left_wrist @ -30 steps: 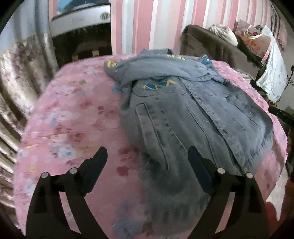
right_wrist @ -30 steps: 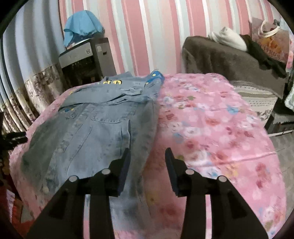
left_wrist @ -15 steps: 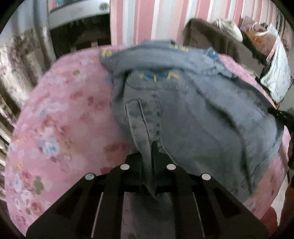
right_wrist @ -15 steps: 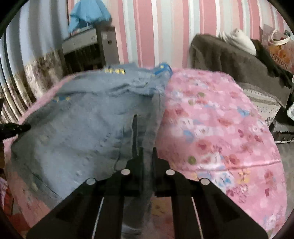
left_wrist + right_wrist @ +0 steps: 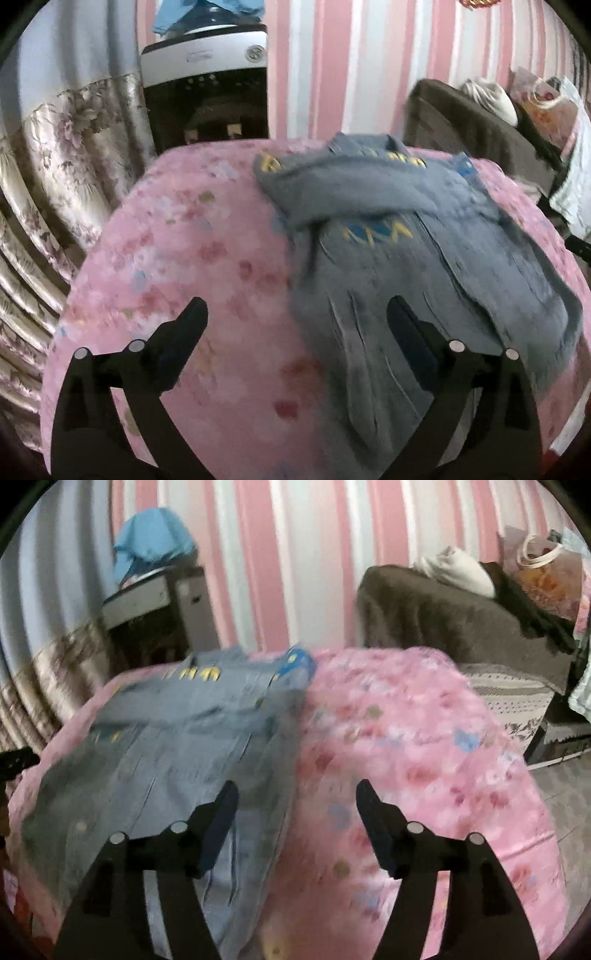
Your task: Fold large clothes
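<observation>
In the left wrist view, the left gripper (image 5: 295, 325) was seen opening, nothing between its fingers, where half a second earlier denim had been clamped; the denim jacket (image 5: 406, 266) lay released toward the bed's (image 5: 184, 240) right edge, so a fresh grasp seemed due. In the right wrist view, the right gripper (image 5: 297, 801) was likewise opening, empty, astride the jacket's right edge; only there was the bed's bare right half shown.

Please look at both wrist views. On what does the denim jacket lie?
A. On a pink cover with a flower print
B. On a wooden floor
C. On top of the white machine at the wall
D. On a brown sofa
A: the denim jacket lies spread on the pink flowered cover, and the right wrist view shows the same cover beside it.
</observation>
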Available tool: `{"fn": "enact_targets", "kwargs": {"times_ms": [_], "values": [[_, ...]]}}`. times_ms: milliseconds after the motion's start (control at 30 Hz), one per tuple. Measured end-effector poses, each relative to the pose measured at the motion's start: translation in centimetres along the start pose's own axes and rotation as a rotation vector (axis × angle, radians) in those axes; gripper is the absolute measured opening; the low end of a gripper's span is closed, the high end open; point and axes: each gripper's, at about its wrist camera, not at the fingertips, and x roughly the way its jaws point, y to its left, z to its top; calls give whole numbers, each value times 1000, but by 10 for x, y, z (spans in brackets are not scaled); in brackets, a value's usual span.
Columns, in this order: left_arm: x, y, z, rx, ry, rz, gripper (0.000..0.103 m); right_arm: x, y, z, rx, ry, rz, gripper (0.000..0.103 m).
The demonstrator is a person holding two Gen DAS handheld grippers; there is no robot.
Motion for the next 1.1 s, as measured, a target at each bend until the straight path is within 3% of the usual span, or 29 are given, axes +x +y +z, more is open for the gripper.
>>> {"fn": "enact_targets", "kwargs": {"times_ms": [133, 333, 500, 700, 867, 1000, 1100], "values": [[11, 6, 27, -17, -31, 8, 100, 10, 3, 26, 5, -47, -26, 81], [32, 6, 55, -8, -36, 34, 100, 24, 11, 55, -51, -94, -90, 92], [47, 7, 76, -4, -43, 35, 100, 42, 16, 72, -72, -65, -87, 97], [70, 3, 98, 27, -47, 14, 100, 75, 29, 89, -119, -17, -41, 97], [107, -4, 118, 56, -18, -34, 100, 117, 48, 103, -177, 46, 20, 96], [138, -14, 127, 105, 8, -31, 100, 151, 57, 110, -186, 103, 66, 95], [159, -17, 130, 119, 22, -14, 100, 179, 62, 110, -193, 160, 78, 83]]}}
